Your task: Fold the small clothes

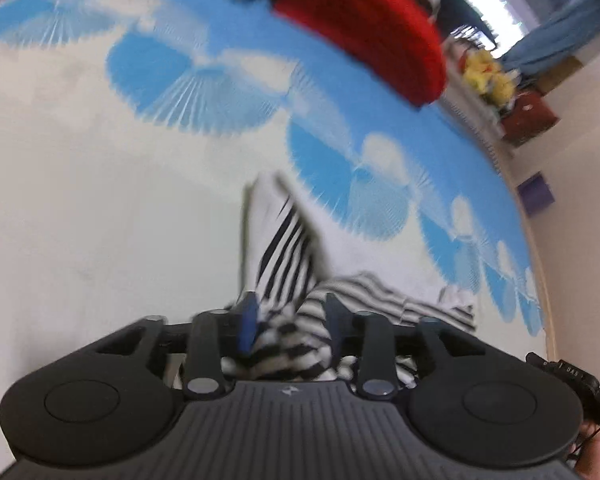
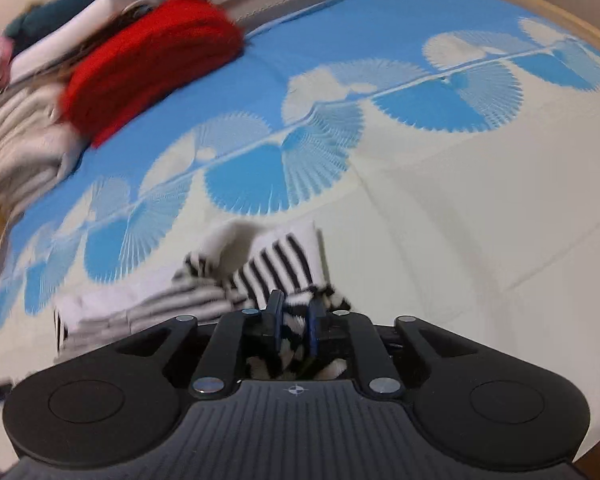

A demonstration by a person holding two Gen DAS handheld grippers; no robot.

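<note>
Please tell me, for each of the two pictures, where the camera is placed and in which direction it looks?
Left wrist view: sits on the left gripper, looking forward and down along its fingers at the black-and-white striped garment on the blue-and-white patterned bedsheet; part of a hand shows at the lower right.
Right wrist view: sits on the right gripper, looking forward and down at the same garment; no hand shows.
Both share the garment, the sheet and the folded red knitted cloth.

I am in a home, in a bedroom: a big bed [image 2: 480,184] with a blue and white sheet, folded clothes [image 2: 148,68] piled on it, yellow flowers [image 1: 486,76] nearby
</note>
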